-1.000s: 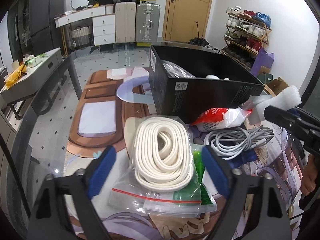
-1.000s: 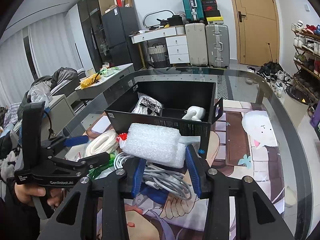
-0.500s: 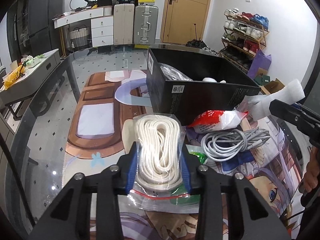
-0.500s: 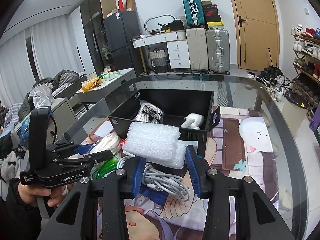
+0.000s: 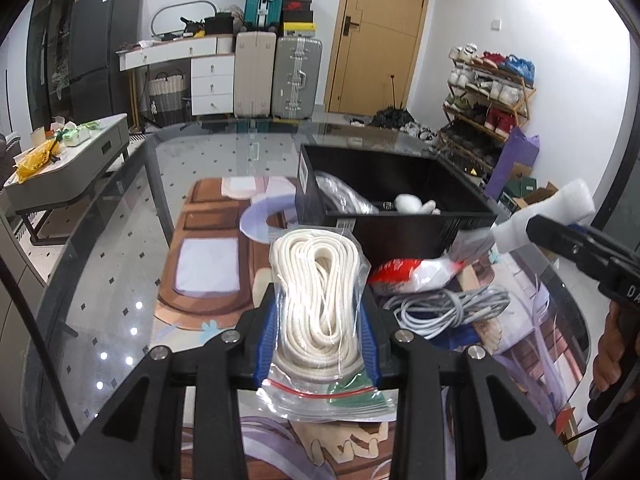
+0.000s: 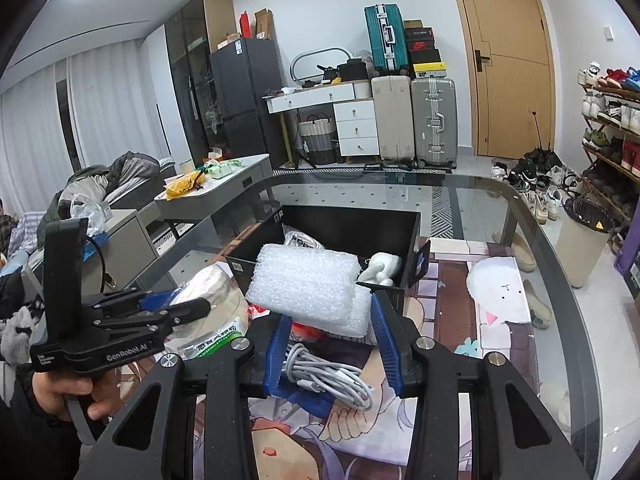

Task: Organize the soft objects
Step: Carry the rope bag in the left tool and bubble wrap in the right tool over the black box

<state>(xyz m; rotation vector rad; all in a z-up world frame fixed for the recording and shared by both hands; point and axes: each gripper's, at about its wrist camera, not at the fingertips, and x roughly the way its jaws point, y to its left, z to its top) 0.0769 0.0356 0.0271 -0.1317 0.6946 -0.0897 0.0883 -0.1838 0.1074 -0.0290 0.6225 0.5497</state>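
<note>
Clamped in the left tongs (image 5: 320, 344) at lower centre: bagged white rope coil (image 5: 318, 280), braided, long axis pointing up-frame toward the black box (image 5: 400, 236). Right tongs (image 6: 330, 346) are closed on a ribbed white foam block (image 6: 306, 286), lying crosswise.

box (image 5: 404, 232) on glass table (image 5: 120, 240) | in box: bagged item (image 5: 344, 200) at left, plush (image 5: 416, 204) at right | before box: snack packet (image 5: 416, 274), nearer still cable coil (image 5: 448, 310) | left of coil: bagged rope (image 5: 320, 300) | right of box: foam roll (image 5: 560, 210)
</note>
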